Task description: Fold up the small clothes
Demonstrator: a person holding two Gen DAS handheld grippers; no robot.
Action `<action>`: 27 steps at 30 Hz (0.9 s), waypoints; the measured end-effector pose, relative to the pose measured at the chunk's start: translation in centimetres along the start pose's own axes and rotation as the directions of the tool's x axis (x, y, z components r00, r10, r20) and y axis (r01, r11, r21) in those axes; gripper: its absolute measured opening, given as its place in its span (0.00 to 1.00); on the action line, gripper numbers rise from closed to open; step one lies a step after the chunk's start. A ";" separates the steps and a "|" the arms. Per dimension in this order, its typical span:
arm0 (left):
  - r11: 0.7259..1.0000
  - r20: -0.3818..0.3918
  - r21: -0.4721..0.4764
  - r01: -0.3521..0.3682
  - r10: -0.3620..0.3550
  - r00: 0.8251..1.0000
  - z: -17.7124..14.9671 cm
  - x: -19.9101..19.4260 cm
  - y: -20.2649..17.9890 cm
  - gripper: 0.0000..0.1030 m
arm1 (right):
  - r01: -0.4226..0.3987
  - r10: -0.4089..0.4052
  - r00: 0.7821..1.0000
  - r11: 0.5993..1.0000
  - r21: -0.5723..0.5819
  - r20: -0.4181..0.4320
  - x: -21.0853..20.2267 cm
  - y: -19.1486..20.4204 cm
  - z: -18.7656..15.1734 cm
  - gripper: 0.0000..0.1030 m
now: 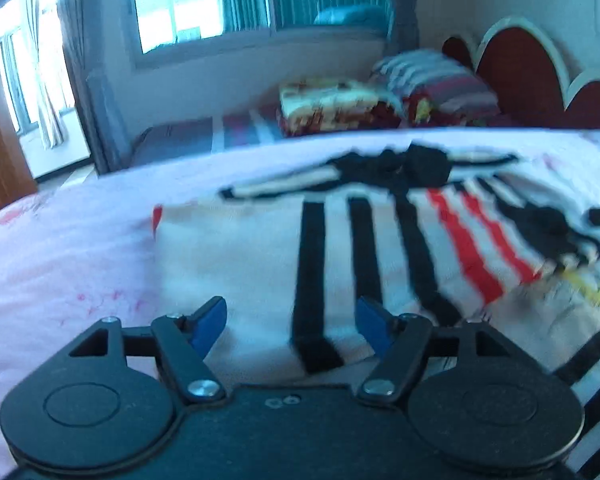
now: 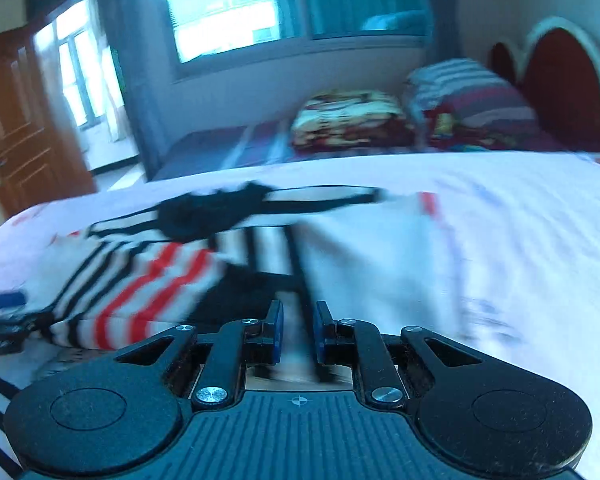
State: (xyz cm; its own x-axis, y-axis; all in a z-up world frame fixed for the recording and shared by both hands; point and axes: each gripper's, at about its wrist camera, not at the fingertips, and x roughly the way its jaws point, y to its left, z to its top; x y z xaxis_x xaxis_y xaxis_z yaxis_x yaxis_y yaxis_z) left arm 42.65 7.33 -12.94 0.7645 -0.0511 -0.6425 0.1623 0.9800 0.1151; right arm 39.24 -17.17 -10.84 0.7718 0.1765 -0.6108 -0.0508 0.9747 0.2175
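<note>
Left gripper (image 1: pixel 291 326) fingers wide apart over striped garment (image 1: pixel 340 248); right gripper (image 2: pixel 299 332) narrowly parted, grasp unclear; pinch hem at 12 o'clock, fold flat on bedsheet (image 1: pixel 60 248)

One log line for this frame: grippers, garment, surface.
left gripper: open, above white knit garment with black and red stripes | right gripper: jaws narrowly apart, grip unclear | garment on pale pink bedsheet, partly folded
</note>
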 end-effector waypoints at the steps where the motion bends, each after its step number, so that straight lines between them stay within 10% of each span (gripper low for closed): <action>1: 1.000 -0.003 0.000 -0.005 0.005 1.000 -0.4 0.1 0.1 0.69 | 0.027 -0.027 1.000 1.000 0.007 -0.001 -0.5 -1.0 -0.2 0.14; 27: 0.982 -0.035 -0.030 -0.188 0.186 0.982 -0.1 0.6 -2.4 0.77 | -0.066 0.065 0.995 0.998 -0.007 -0.070 -0.7 -5.9 -1.5 0.13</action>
State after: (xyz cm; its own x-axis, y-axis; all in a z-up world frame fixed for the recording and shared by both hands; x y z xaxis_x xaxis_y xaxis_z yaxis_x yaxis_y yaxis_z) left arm 42.65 5.01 -13.65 0.7589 0.1393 -0.6361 -0.0031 0.9776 0.2104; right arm 38.07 -22.82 -12.85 0.7208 0.2488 -0.6469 -0.1059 0.9619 0.2519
